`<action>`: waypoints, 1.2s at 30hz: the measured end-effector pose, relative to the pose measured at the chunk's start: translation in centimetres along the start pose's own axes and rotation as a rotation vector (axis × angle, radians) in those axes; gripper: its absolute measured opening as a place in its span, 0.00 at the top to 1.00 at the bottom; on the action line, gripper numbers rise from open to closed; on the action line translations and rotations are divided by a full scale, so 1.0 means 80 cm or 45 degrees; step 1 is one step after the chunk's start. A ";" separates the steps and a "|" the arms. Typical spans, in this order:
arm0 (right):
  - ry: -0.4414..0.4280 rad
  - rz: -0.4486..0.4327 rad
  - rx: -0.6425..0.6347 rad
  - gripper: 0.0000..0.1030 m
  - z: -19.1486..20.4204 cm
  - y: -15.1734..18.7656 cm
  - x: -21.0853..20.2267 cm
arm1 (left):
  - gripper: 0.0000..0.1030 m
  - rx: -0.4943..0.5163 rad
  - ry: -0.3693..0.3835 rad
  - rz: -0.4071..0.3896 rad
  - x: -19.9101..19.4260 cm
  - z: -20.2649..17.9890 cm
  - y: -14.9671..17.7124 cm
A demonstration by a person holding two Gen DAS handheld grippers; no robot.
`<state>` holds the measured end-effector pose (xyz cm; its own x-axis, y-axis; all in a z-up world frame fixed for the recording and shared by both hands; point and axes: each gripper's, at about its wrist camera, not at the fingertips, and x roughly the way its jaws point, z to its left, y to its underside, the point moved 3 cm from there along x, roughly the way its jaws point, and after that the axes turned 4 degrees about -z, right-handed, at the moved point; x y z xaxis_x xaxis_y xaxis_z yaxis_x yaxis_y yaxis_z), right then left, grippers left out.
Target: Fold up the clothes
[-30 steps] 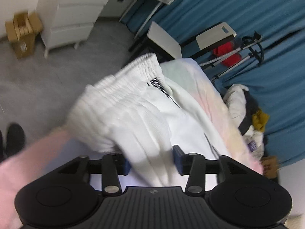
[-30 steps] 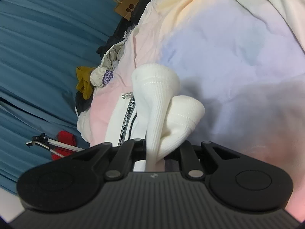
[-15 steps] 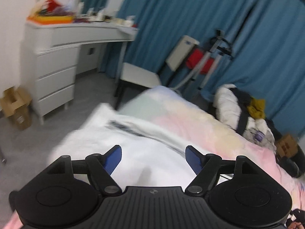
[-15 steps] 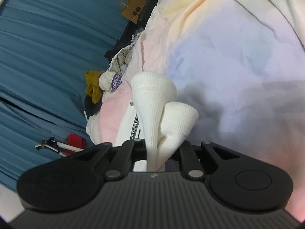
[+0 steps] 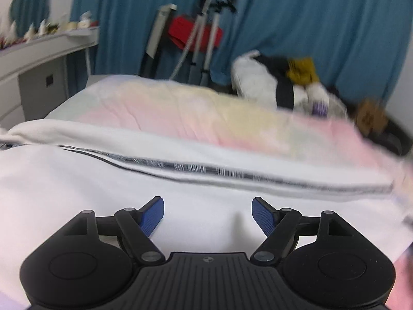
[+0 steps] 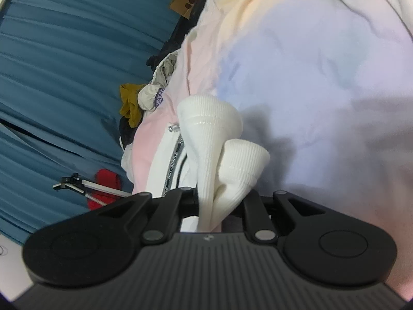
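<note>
White trousers (image 5: 77, 180) with a black-and-white side stripe (image 5: 196, 169) lie spread across the pastel bedsheet (image 5: 196, 111). My left gripper (image 5: 207, 213) is open and empty just above the white cloth, blue pads (image 5: 152, 213) wide apart. In the right wrist view my right gripper (image 6: 219, 206) is shut on the two ribbed white leg cuffs (image 6: 214, 131), which stick up bunched between the fingers. The striped trouser leg (image 6: 173, 162) trails back under them over the sheet (image 6: 309, 64).
A pile of other clothes (image 5: 284, 82) lies at the bed's far edge before blue curtains (image 5: 322, 18). A tripod and red item (image 5: 201, 33) stand behind the bed. A white desk (image 5: 38, 49) is on the left, a paper bag (image 6: 184, 1) by the bed.
My left gripper has let go of the white waistband, opened, and levelled out over the flat trousers. My right gripper stays shut on the cuffs, nearly unmoved.
</note>
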<state>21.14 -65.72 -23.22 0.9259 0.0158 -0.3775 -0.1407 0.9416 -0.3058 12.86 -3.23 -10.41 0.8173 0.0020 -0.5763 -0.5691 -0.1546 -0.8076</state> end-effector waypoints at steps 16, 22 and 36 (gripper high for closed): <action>0.003 0.044 0.088 0.64 -0.017 -0.011 0.003 | 0.24 0.200 -0.094 0.025 0.032 -0.018 0.035; 0.014 0.003 0.055 0.65 -0.023 -0.012 0.010 | 0.22 0.197 -0.091 0.025 0.034 -0.017 0.033; 0.161 -0.074 -0.161 0.80 -0.009 -0.018 0.016 | 0.21 0.211 -0.077 0.035 0.039 -0.021 0.033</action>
<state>22.23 -67.29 -23.92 0.8835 -0.0876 -0.4601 -0.1384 0.8897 -0.4351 14.02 -5.31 -14.13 0.7970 0.0602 -0.6010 -0.6025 0.0098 -0.7980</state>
